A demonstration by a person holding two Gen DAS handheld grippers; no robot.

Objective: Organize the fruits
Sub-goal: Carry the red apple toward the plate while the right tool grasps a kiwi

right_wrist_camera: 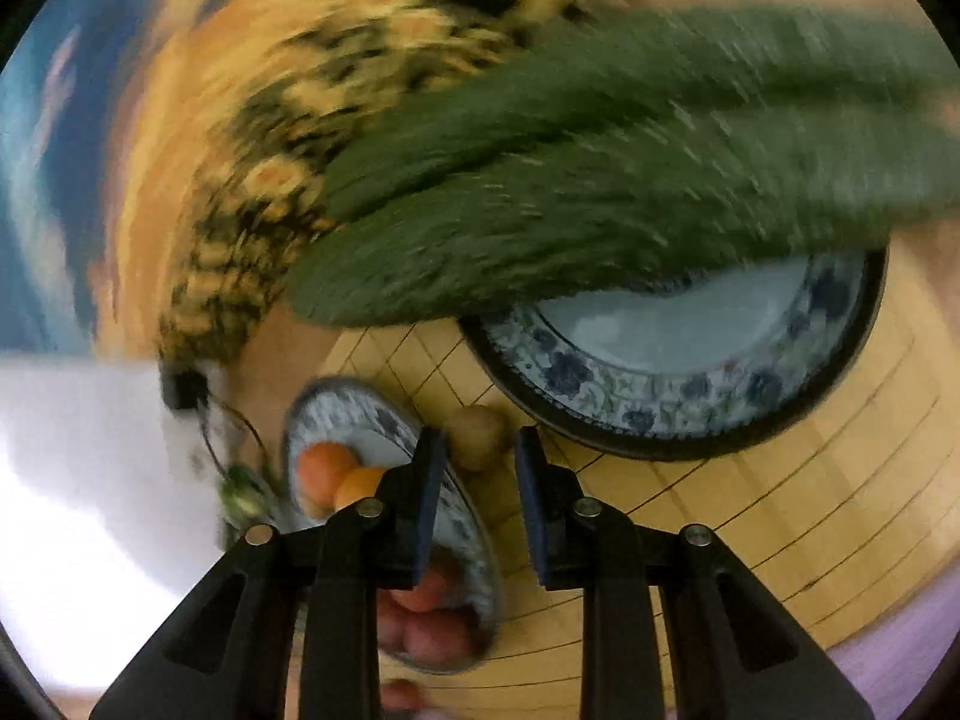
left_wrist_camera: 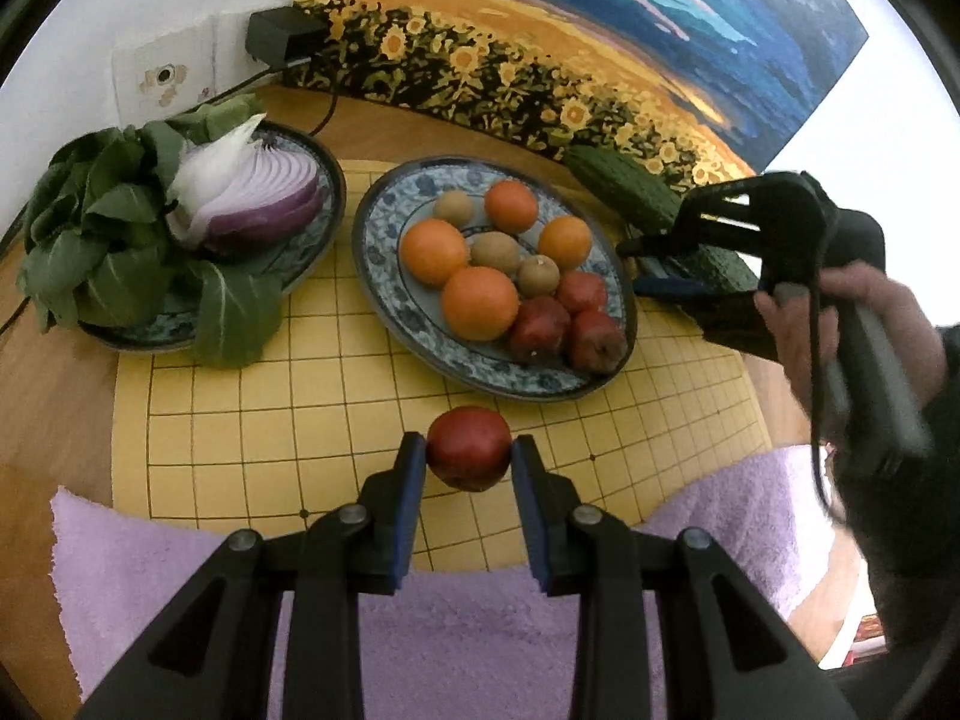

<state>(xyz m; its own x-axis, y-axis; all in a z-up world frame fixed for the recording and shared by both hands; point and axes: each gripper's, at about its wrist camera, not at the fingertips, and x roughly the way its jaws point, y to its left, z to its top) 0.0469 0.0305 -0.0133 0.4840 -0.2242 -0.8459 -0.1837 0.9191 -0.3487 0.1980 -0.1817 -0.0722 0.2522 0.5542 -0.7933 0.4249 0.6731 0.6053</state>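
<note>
My left gripper (left_wrist_camera: 468, 450) is shut on a red fruit (left_wrist_camera: 469, 443), held just above the yellow grid mat (left_wrist_camera: 270, 420) in front of the fruit plate (left_wrist_camera: 462, 363). That plate holds several oranges (left_wrist_camera: 479, 303), small brown fruits (left_wrist_camera: 495, 252) and red fruits (left_wrist_camera: 540, 327). At the plate's right side my right gripper (left_wrist_camera: 651, 269) is held by a hand. The blurred right wrist view shows this gripper (right_wrist_camera: 477, 450) shut on a small brown fruit (right_wrist_camera: 477, 435) above the mat, between the fruit plate (right_wrist_camera: 336, 408) and a second patterned plate (right_wrist_camera: 660, 402).
Green cucumbers (right_wrist_camera: 600, 180) lie across the second plate's far side, below a sunflower painting (left_wrist_camera: 540, 60). A plate (left_wrist_camera: 327, 180) at left holds leafy greens (left_wrist_camera: 96, 240) and a half red onion (left_wrist_camera: 252, 198). A purple towel (left_wrist_camera: 468, 630) covers the near edge. A black adapter (left_wrist_camera: 282, 36) is plugged in at the wall.
</note>
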